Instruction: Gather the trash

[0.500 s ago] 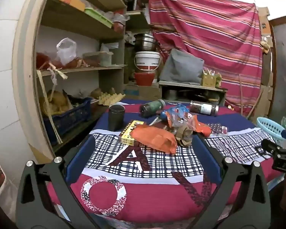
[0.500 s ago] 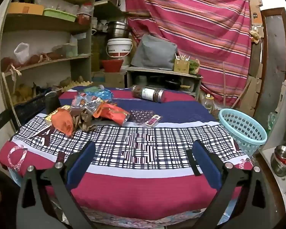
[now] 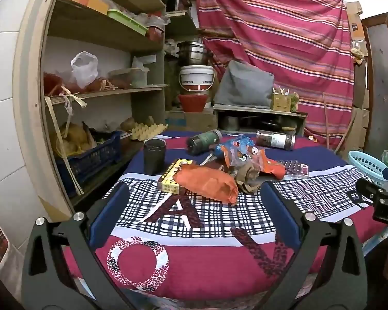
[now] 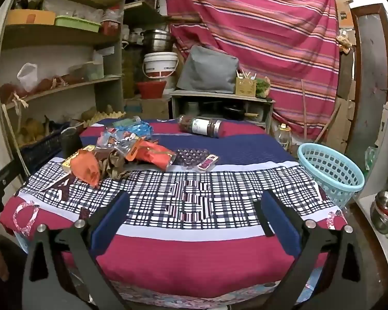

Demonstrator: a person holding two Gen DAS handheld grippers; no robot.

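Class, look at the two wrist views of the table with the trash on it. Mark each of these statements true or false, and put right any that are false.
1. Both pairs of tongs stand open with nothing between them. True: the left tongs and the right tongs are empty.
2. The light blue basket already holds wrappers. False: no trash shows inside it.
3. The orange wrapper lies partly over the yellow box. True.
4. The labelled jar at the far side of the table stands upright. False: it lies on its side.
5. The dark cup stands upright. True.
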